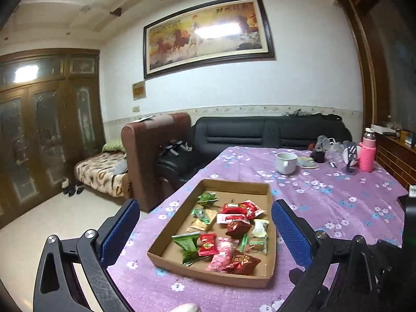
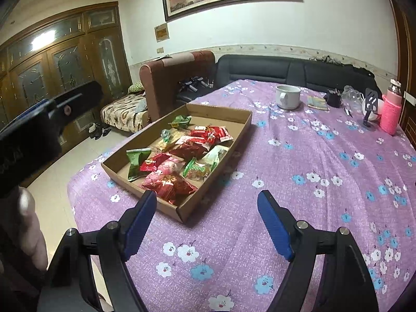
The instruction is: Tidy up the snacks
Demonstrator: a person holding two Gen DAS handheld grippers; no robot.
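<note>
A shallow cardboard tray point(image 1: 166, 236) lies on the purple flowered tablecloth point(image 1: 325, 208) near the table's left edge. It holds several wrapped snacks point(image 1: 228, 231), red, green, pink and pale. My left gripper point(image 1: 205, 208) is open and empty, held above the tray's near end with its blue pads either side. In the right wrist view the tray point(image 2: 221, 156) sits ahead and left. My right gripper point(image 2: 208, 200) is open and empty, just off the tray's near right corner. The left gripper's body point(image 2: 39, 130) shows at the left edge.
At the table's far end stand a white mug point(image 1: 286, 162), a small booklet point(image 1: 308, 162), a dark cup point(image 1: 319, 154), clear plastic items point(image 1: 338, 148) and a pink bottle point(image 1: 366, 153). A black sofa point(image 1: 260, 132) and a brown armchair point(image 1: 153, 153) stand beyond the table.
</note>
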